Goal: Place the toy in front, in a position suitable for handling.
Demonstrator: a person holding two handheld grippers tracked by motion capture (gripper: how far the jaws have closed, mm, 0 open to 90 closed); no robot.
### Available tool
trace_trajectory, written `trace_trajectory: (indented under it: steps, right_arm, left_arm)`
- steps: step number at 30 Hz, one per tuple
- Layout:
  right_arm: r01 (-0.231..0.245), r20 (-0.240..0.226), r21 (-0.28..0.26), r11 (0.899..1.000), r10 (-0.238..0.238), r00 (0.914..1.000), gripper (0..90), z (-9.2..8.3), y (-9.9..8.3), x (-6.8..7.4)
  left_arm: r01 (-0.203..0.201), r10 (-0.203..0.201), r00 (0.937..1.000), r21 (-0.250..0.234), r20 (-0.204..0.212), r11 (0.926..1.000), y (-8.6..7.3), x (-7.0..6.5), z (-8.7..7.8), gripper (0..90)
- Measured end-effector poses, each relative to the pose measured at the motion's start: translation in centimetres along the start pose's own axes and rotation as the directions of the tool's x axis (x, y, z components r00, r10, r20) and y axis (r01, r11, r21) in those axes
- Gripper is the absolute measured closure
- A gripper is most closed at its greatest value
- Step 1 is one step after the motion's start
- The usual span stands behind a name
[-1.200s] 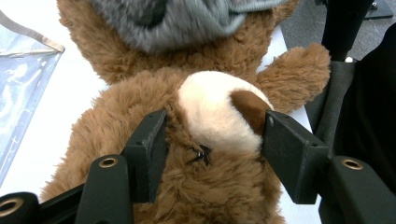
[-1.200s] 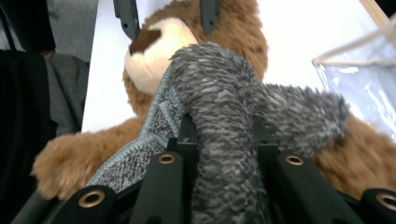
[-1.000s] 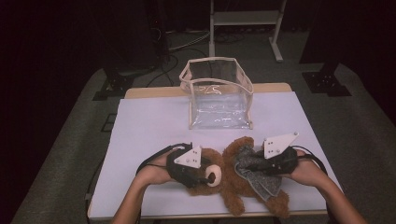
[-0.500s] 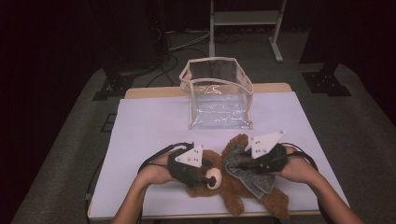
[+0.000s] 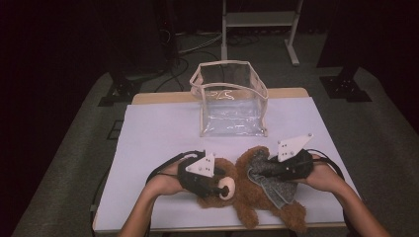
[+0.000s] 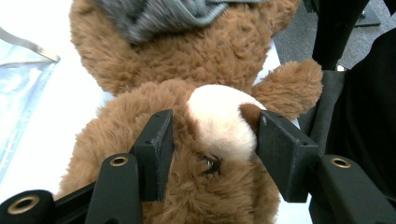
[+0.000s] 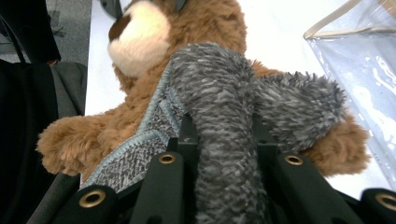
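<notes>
- High view: a brown teddy bear (image 5: 247, 190) lies on its back near the front edge of the white table (image 5: 153, 143), towards the front right corner, head pointing left. A grey knitted cloth (image 5: 272, 180) is draped over its chest. The left gripper (image 5: 212, 185) sits at the bear's head; the right gripper (image 5: 259, 168) rests on the cloth at the chest. A clear plastic bag (image 5: 232, 101) stands open at the back edge, well apart from the bear.
- Left gripper view: the two black jaws straddle the bear's face (image 6: 205, 154), one pad sunk into the fur of the cheek, the other against the cream snout (image 6: 222, 119). The jaws have just been closing, then eased slightly; they grip the head. One ear (image 6: 292, 81) sticks out towards the dark sleeve.
- Right gripper view: the jaws are clamped on a thick fold of the grey cloth (image 7: 224, 121), which bulges up between them. The bear's snout (image 7: 137, 39) lies beyond, the bag's corner (image 7: 359, 56) at upper right.
</notes>
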State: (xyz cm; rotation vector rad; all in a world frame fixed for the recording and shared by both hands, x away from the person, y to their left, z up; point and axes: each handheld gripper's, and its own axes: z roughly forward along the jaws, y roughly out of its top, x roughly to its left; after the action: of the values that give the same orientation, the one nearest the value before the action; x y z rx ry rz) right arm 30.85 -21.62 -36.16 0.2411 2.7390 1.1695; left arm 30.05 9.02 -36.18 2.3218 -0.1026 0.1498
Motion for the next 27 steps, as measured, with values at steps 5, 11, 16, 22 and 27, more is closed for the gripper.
trace_trajectory:
  steps: [5, 11, 16, 22, 27]
  right_arm:
    - [-0.008, -0.012, -0.009, 1.0, 0.008, 0.9999, 72.1, 0.1, -0.2, 0.0]
    - [0.004, -0.021, -0.006, 1.0, -0.004, 0.9998, 72.1, 0.4, -0.2, 0.1]
    - [0.002, -0.022, -0.011, 1.0, -0.002, 0.9997, 72.2, 0.5, -0.2, 0.1]
    - [0.057, -0.005, 0.026, 0.998, -0.056, 0.9984, 72.1, 0.5, 1.3, 0.3]
    - [0.074, -0.013, -0.013, 0.997, -0.074, 0.9972, 72.0, 1.2, 2.5, 0.4]
  left_arm:
    - [0.011, -0.011, 0.9998, -0.014, -0.018, 0.9998, -0.3, 0.4, -0.7, 44.8]
    - [0.047, -0.048, 0.9987, -0.05, -0.018, 0.9976, -1.1, 1.3, -1.1, 44.6]
    - [0.073, -0.074, 0.9972, -0.039, -0.012, 0.9966, -1.7, 1.5, -0.5, 44.8]
    - [0.067, -0.067, 0.9977, -0.026, -0.003, 0.9974, -1.6, 1.2, 0.1, 45.0]
    - [0.07, -0.07, 0.9975, -0.048, -0.004, 0.9964, -1.9, 1.0, 0.3, 44.9]
